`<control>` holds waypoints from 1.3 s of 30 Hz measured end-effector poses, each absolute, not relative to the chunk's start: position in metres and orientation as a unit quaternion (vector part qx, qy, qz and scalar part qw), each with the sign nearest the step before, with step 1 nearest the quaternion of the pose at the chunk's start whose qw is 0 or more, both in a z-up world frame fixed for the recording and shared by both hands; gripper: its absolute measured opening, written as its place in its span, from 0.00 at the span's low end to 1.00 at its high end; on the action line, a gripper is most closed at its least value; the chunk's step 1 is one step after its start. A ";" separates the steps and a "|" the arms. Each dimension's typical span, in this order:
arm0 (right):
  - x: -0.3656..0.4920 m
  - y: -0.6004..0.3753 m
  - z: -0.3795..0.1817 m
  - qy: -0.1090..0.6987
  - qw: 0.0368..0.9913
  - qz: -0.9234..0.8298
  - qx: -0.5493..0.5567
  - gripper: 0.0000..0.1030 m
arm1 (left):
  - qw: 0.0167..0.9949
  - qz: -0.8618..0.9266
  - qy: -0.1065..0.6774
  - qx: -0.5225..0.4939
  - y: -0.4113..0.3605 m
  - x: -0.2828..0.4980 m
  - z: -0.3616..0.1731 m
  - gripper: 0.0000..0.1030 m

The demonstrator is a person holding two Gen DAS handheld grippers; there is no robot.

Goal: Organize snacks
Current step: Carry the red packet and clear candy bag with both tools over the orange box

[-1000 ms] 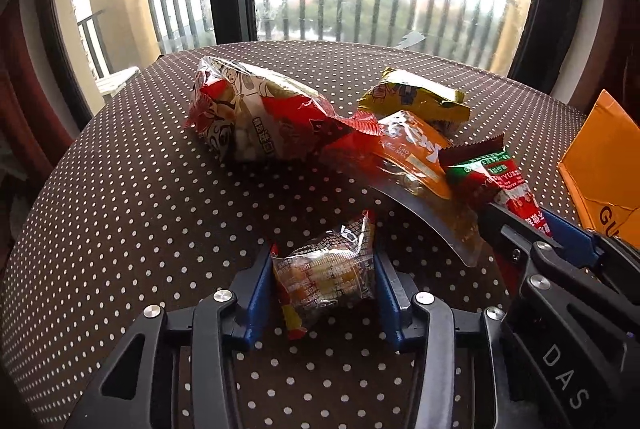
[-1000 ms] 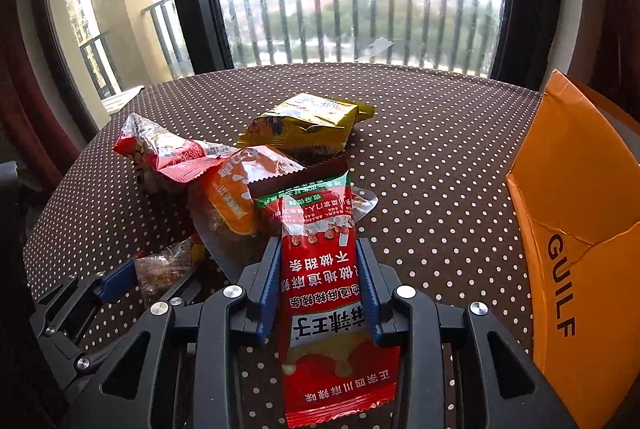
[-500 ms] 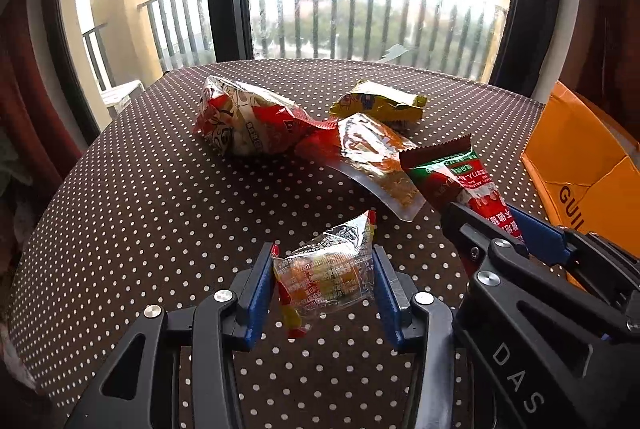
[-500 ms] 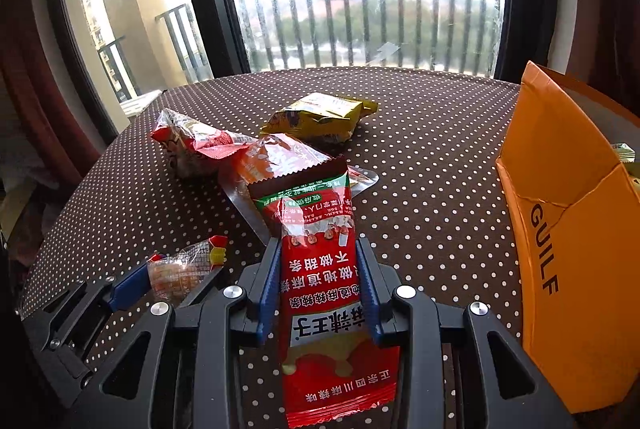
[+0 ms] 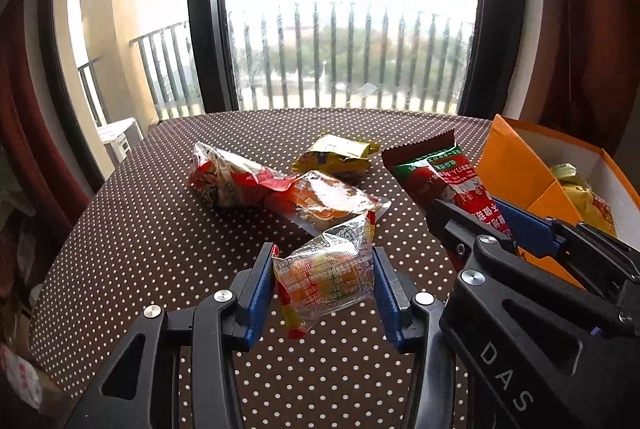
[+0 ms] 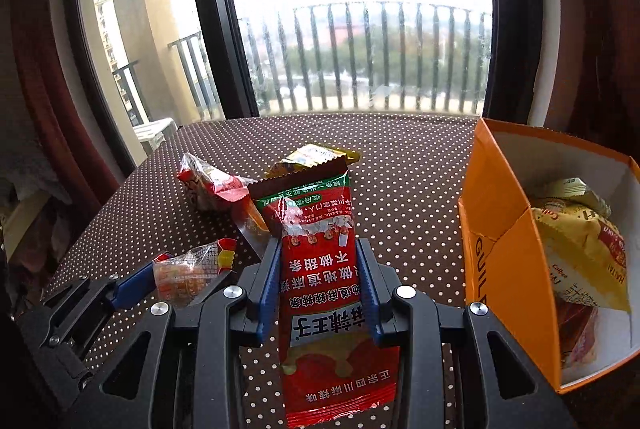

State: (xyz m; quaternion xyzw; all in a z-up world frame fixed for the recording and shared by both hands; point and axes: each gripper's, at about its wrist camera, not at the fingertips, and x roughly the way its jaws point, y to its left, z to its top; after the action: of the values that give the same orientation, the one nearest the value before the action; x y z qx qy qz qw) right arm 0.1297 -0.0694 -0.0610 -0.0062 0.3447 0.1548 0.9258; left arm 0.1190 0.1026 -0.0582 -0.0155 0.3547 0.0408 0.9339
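**Both grippers loaded beside the orange box**

The orange box [image 6: 508, 269], at three o'clock on the dotted table [image 6: 408, 189], reads "GUILF" and holds yellow packets [image 6: 576, 241]. The left gripper [image 5: 323, 277] pinches a clear candy packet [image 5: 324, 269]; the right gripper [image 6: 318, 269] clamps a red snack pack [image 6: 316, 253].

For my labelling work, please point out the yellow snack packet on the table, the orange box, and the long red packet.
yellow snack packet [image 5: 334, 153], left wrist view, wrapper middle
orange box [image 6: 496, 197], right wrist view, outer wall
long red packet [image 6: 320, 261], right wrist view, printed front
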 end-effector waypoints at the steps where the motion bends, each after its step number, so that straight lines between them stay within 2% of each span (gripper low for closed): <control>1: 0.129 -0.072 -0.056 0.340 0.927 0.156 -0.007 0.38 | 0.936 0.038 0.351 -0.014 0.099 0.118 -0.053 0.45; 20: 0.122 -0.133 0.001 0.281 0.949 0.141 0.007 0.38 | 0.957 -0.018 0.289 0.022 0.033 0.127 0.006 0.46; 39: 0.132 -0.245 0.004 0.277 0.960 0.037 0.030 0.38 | 0.943 -0.132 0.301 0.054 -0.081 0.169 0.000 0.46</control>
State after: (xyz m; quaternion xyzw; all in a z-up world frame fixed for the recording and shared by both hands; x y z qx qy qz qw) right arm 0.1320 -0.2445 0.0038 0.0298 0.2766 0.0366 0.9598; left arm 0.1688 -0.0810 -0.0002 0.0538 0.3014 -0.1316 0.9428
